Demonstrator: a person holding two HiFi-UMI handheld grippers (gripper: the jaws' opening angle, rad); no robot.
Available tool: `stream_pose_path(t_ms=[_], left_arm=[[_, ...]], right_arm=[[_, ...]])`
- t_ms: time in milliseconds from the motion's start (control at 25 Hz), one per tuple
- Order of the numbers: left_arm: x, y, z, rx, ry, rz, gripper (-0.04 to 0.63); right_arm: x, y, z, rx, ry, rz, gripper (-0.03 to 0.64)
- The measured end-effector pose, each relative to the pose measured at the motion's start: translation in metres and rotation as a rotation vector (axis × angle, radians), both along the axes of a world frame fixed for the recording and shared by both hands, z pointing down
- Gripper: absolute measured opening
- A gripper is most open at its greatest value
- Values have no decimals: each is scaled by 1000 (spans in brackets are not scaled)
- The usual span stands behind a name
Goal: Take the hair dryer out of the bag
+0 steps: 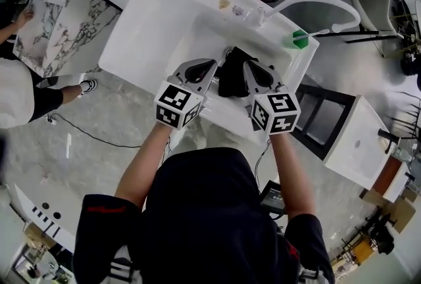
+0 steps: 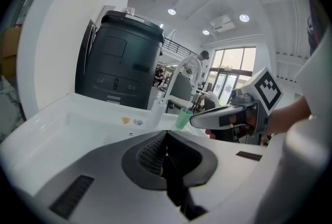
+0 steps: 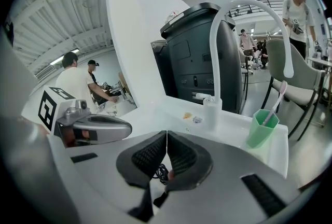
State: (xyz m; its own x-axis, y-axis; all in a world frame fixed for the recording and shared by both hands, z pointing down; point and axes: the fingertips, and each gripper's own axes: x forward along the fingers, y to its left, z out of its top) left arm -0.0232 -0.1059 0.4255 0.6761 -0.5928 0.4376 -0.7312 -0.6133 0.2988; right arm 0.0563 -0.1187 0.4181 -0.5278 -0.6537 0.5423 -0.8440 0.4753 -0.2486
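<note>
Black soft fabric bag (image 1: 231, 75) is lying in the white moulded basin (image 1: 164, 33), right between the fingertips of both tools and seemingly touching them. Our left gripper (image 2: 166, 135) and right gripper (image 3: 166, 135) each have their fingers pressed fully together. We can't tell if a fold of bag is pinched in either.

The hair dryer itself isn't showing, just a loop of thin black cord (image 3: 160, 171) right under the right fingers, so we reckon it's still inside.

Our tip: pin one edge of the opening with the left fingers, then open the right ones and go for the dryer's body, not the cord, or it'll probably snag.
</note>
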Motion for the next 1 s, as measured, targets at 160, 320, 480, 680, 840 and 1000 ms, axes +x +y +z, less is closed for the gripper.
stream_pose_path(t_ms=[160,320,480,680,840,1000], left_arm=[[-1,2,15,-30,-3,-10,14],[-4,2,31,-54,-6,-21,14],[-4,2,48,-80,-8,-26,14],[1,5,61,-104,5,-19,14],[2,7,69,-117,4,-21,14],[3,10,79,-132,-11,-18,14]], right_arm=[[5,0,15,-32,5,12,34],[11,-2,31,-58,23,21,35],[15,-2,49,-87,36,20,34],[13,0,66,-113,53,2,34],[11,2,74,-130,52,-6,35],[12,4,89,-169,67,-12,35]])
